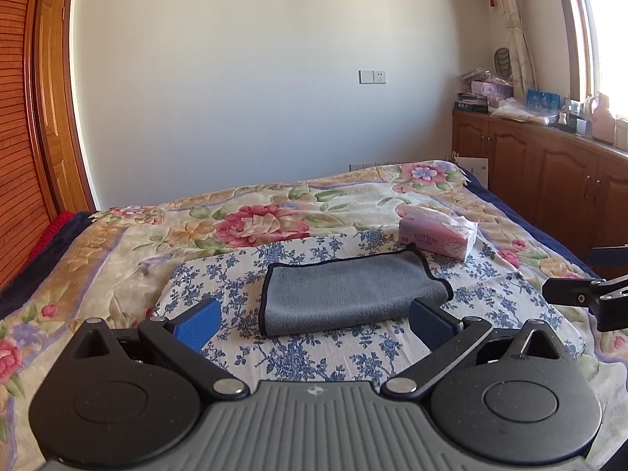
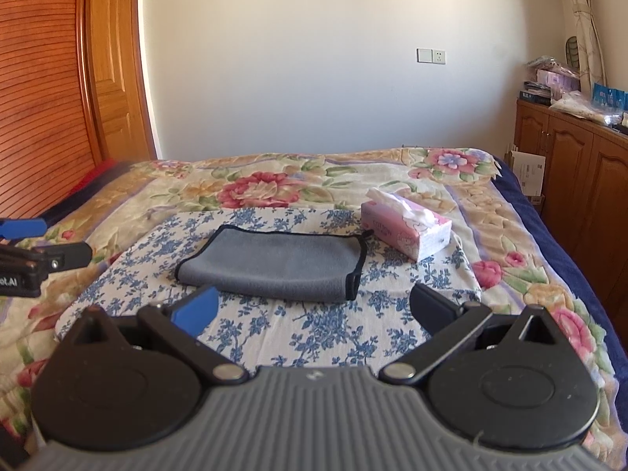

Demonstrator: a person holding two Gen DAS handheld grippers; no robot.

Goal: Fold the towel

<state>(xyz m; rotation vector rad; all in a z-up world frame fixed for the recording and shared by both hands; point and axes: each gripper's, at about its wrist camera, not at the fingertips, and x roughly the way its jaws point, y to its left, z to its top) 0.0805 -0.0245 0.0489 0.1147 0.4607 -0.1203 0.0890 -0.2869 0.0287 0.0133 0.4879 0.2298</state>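
Towel [image 1: 349, 294] lies long axis crosswise just ahead of both tools, left [image 1: 314, 320] and right [image 2: 314, 308], jaws apart, left one nearer.

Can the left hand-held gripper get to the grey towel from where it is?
Probably yes. The left hand-held gripper is open and points at the grey towel, with only bare flowered cloth between them.
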